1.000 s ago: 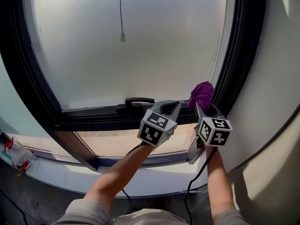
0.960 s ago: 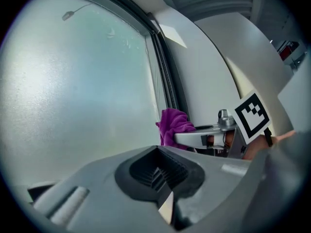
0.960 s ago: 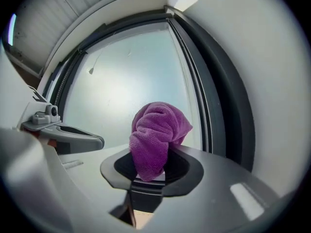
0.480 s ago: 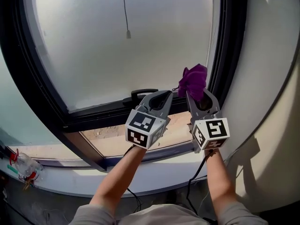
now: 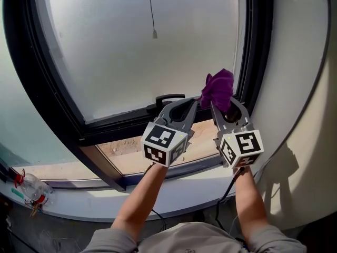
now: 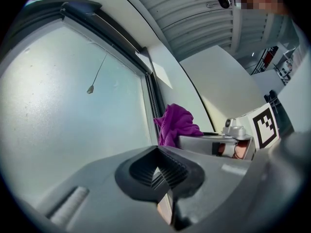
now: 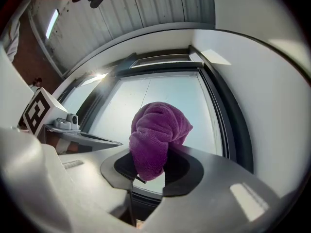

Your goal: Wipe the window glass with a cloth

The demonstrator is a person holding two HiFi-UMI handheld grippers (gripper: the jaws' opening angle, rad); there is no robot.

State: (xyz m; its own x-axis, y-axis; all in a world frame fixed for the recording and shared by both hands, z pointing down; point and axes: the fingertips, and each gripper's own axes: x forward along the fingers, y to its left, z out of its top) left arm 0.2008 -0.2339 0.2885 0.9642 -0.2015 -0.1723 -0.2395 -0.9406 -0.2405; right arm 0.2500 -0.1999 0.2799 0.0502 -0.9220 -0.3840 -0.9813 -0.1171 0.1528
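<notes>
Head view: bunched purple cloth (image 5: 218, 88)

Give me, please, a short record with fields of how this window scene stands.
glass: frosted pane in a black frame
cloth: purple, bunched, by the pane's lower right corner; contact with the pane unclear
right tongs: shut on cloth
left tongs: shut, empty, beside the right ones
handle: black, on the frame's lower bar
cord: thin, small end piece, seen across the upper pane
</notes>
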